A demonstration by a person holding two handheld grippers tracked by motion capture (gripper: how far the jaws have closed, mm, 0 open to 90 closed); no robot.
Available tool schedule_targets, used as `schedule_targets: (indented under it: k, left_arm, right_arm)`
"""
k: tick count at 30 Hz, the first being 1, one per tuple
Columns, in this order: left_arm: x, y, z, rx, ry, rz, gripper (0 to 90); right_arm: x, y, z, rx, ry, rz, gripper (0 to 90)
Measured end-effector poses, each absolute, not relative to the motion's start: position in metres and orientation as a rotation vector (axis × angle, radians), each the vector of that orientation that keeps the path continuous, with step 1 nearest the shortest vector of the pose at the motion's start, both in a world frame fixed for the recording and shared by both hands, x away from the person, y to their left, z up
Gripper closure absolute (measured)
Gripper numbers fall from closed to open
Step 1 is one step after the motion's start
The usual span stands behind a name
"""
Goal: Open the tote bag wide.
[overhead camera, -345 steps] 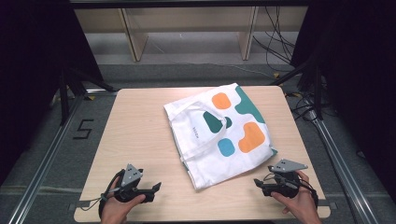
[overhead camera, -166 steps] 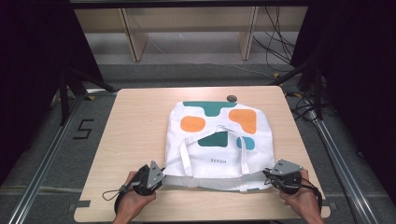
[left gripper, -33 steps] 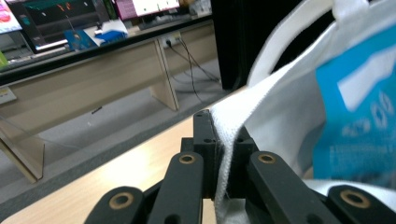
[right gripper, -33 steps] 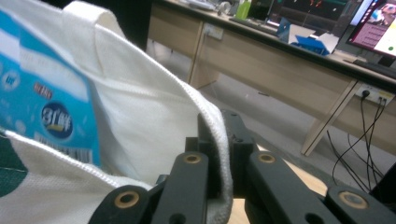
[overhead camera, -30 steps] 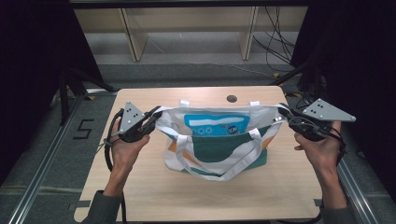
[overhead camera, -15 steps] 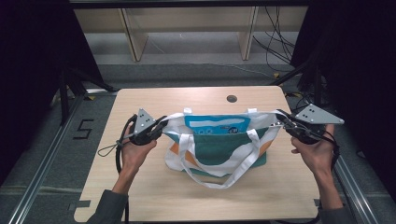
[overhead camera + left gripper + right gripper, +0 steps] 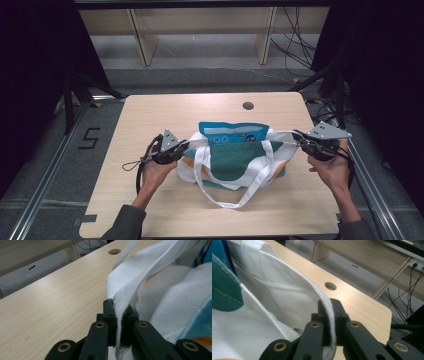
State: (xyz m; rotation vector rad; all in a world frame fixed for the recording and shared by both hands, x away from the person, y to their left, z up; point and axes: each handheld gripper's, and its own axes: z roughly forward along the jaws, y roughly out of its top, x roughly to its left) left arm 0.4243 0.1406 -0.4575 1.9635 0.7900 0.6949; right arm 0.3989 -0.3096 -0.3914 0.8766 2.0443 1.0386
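— Both grippers have dropped lower since half a second ago, and the tote bag (image 7: pixel 235 157) now sags onto the table (image 7: pixel 150 115).

— Grip? The left gripper (image 7: pixel 119 322) and right gripper (image 7: pixel 331 322) each pinch the white rim hem.

— Then keep the pull even and outward so the mouth stays open.

— Count: one bag, two straps, two grippers, one grommet hole (image 7: pixel 248 105).

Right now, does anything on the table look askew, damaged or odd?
Nothing looks damaged. The tote bag is stretched between the left gripper and right gripper, and one white handle hangs loose toward the front.
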Motion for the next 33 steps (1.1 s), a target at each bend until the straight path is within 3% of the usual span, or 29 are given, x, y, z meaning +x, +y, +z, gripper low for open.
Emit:
schedule_targets:
  k: [14,27,33]
  left_arm:
    - [0.428,0.133,-0.495,2.118,0.807,0.586,84.7]
    - [0.430,0.131,-0.512,2.104,0.869,0.500,84.8]
    - [0.429,0.128,-0.514,2.140,0.863,0.521,84.8]
  right_arm:
    - [0.408,-0.309,-0.426,0.910,2.152,0.952,88.4]
    - [0.415,-0.303,-0.478,0.945,2.333,0.875,88.6]
    - [0.417,-0.301,-0.489,0.915,2.362,0.857,88.6]
